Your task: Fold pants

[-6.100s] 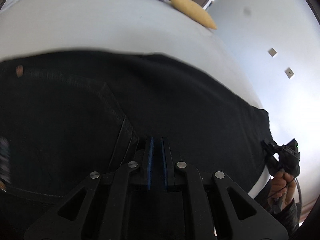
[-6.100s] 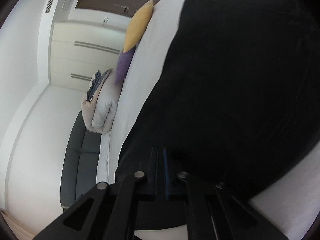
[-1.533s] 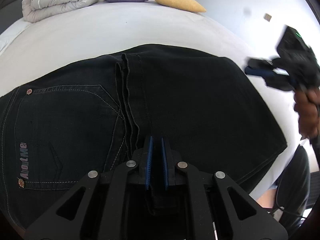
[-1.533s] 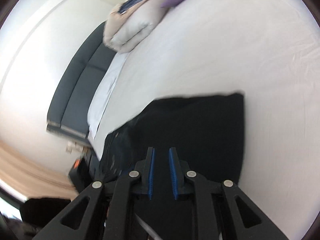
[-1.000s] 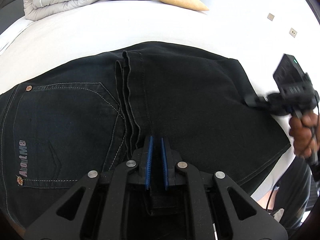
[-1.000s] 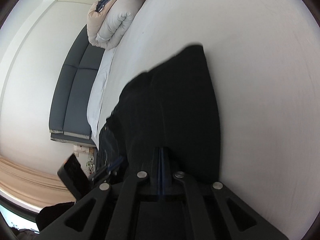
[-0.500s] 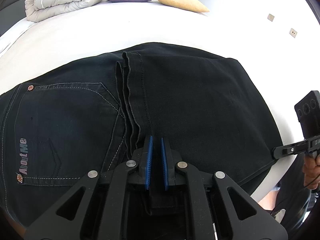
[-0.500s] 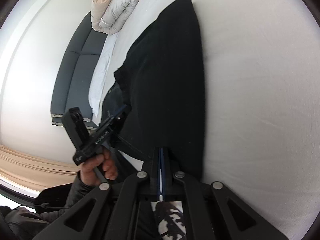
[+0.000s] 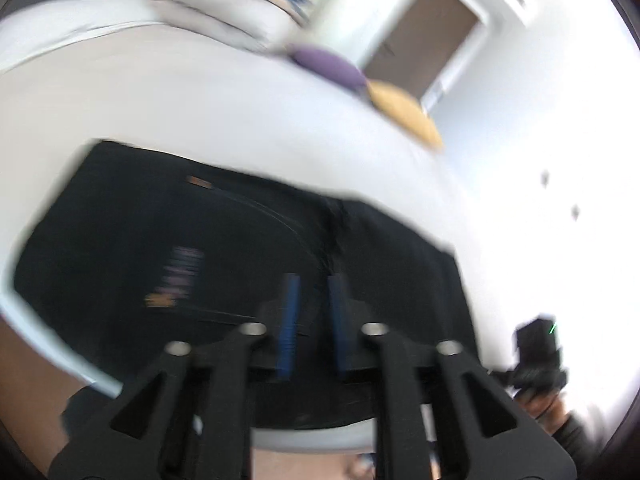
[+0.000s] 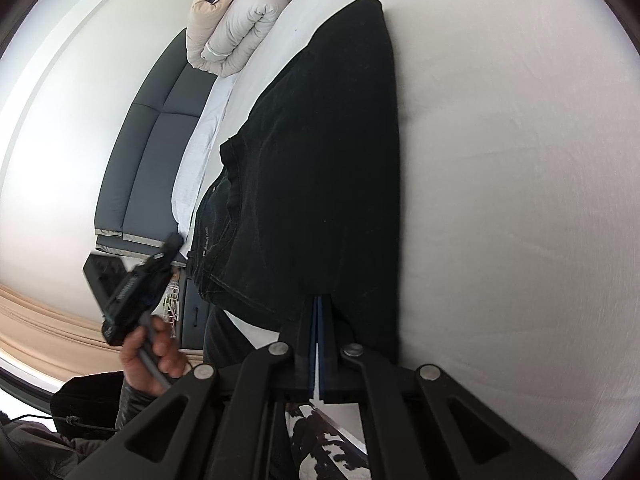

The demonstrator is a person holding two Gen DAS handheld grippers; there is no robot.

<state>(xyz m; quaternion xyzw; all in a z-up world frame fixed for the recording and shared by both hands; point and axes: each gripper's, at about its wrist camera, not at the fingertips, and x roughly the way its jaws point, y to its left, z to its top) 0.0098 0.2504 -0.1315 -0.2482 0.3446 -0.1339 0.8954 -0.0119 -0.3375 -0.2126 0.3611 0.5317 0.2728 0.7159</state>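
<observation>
The black pants lie folded in a flat rectangle on the white bed, pocket side up. My left gripper is open and empty, held above the pants' near edge; this view is blurred by motion. In the right wrist view the pants stretch away along the bed's edge. My right gripper is shut with its tips at the near hem of the pants; whether cloth sits between the pads is unclear. The left gripper shows there in a hand, off the bed.
A rolled duvet, a purple pillow and a yellow pillow lie at the far end of the bed. A dark sofa stands beside the bed. The right gripper's body shows at the lower right.
My left gripper has let go of the pants, opened and pulled back and up from the bed. My right gripper stays shut at the pants' near hem.
</observation>
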